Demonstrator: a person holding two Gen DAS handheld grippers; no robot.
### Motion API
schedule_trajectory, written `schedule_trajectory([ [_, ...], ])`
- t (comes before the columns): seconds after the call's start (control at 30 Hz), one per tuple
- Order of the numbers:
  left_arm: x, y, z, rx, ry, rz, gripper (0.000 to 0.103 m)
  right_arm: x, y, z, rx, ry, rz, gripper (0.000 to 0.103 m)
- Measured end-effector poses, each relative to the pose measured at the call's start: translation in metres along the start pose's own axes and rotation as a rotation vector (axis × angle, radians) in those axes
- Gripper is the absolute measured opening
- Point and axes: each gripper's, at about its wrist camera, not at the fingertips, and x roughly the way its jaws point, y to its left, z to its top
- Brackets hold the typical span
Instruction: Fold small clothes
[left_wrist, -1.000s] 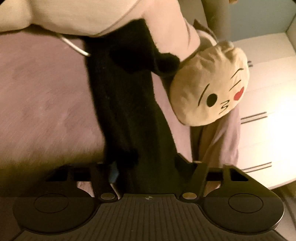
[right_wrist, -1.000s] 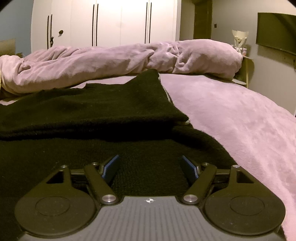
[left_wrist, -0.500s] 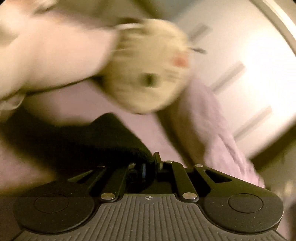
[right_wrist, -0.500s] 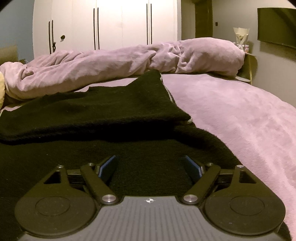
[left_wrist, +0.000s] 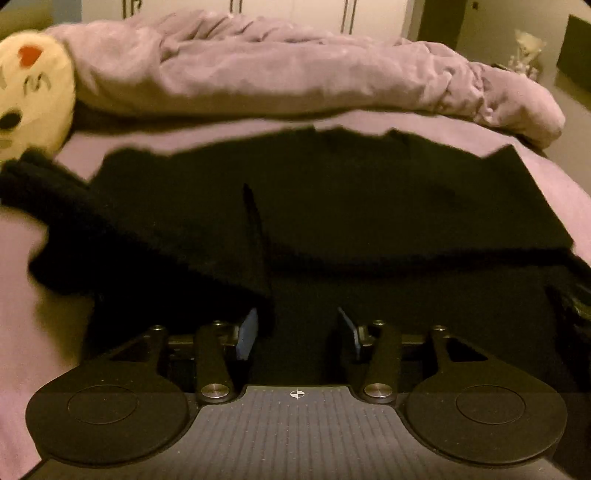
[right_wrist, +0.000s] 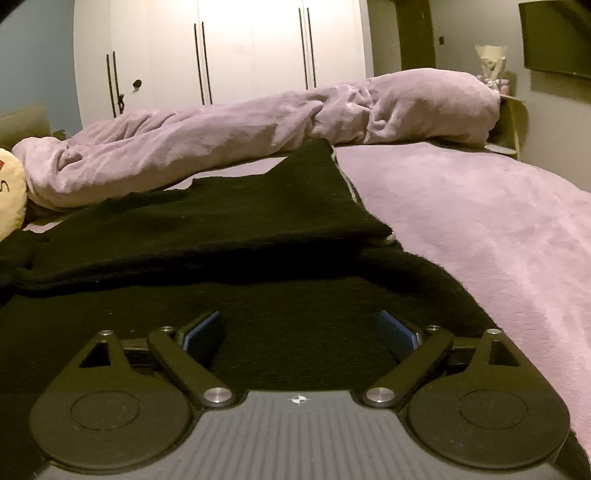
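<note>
The black garment (left_wrist: 369, 206) is lying on the bed (right_wrist: 480, 221), one side already folded over. Both the left tool (left_wrist: 297, 330) and right tool (right_wrist: 301, 330) are standing wide open, holding nothing. I am judging that more folds are remaining.

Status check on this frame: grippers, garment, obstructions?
Left gripper open, empty. Right gripper open, empty. Black sweater flat on bed, one side folded over. Plush pillow beside left sleeve, not blocking.

Bare bed (right_wrist: 480, 229) lies free along the black garment's (right_wrist: 221, 229) right edge; the bunched duvet (right_wrist: 258, 129) blocks the far edge.
</note>
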Motion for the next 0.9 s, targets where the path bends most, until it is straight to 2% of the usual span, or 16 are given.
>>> schedule_trajectory([
  [0.07, -0.021, 0.003, -0.026, -0.066, -0.034, -0.005, 0.073, 0.000, 0.001, 0.001, -0.008, 0.006, 0.010, 0.097],
  [0.1, -0.032, 0.012, -0.039, -0.114, -0.054, -0.003, 0.076, 0.000, 0.002, 0.001, -0.014, 0.012, 0.010, 0.097],
  [0.2, -0.061, 0.031, -0.070, -0.210, -0.079, 0.034, 0.077, -0.002, 0.015, 0.007, -0.068, 0.041, -0.039, 0.097],
  [0.27, -0.078, 0.047, -0.088, -0.289, -0.092, 0.062, 0.077, -0.008, 0.031, 0.013, -0.104, 0.042, -0.059, 0.086],
  [0.37, -0.097, 0.072, -0.111, -0.409, -0.102, 0.101, 0.077, -0.021, 0.071, 0.015, -0.131, 0.012, 0.049, 0.086],
  [0.43, -0.107, 0.084, -0.116, -0.466, -0.111, 0.093, 0.077, -0.025, 0.107, 0.012, -0.203, 0.001, 0.132, 0.082],
  [0.5, -0.115, 0.093, -0.117, -0.502, -0.105, 0.089, 0.077, -0.028, 0.154, 0.007, -0.327, -0.016, 0.226, 0.079],
  [0.57, -0.123, 0.099, -0.116, -0.526, -0.119, 0.083, 0.080, -0.031, 0.193, 0.000, -0.437, -0.045, 0.282, 0.077],
  [0.6, -0.128, 0.104, -0.116, -0.546, -0.127, 0.104, 0.081, -0.032, 0.214, -0.004, -0.493, -0.061, 0.308, 0.075],
  [0.7, -0.134, 0.118, -0.114, -0.586, -0.149, 0.175, 0.085, -0.030, 0.257, -0.011, -0.607, -0.087, 0.360, 0.063],
  [0.73, -0.136, 0.124, -0.116, -0.600, -0.150, 0.190, 0.085, -0.028, 0.266, -0.013, -0.639, -0.094, 0.365, 0.054],
  [0.77, -0.137, 0.130, -0.119, -0.614, -0.146, 0.209, 0.085, -0.027, 0.277, -0.015, -0.674, -0.103, 0.365, 0.049],
  [0.9, -0.140, 0.149, -0.131, -0.676, -0.120, 0.294, 0.085, -0.020, 0.301, -0.011, -0.729, -0.117, 0.381, 0.046],
])
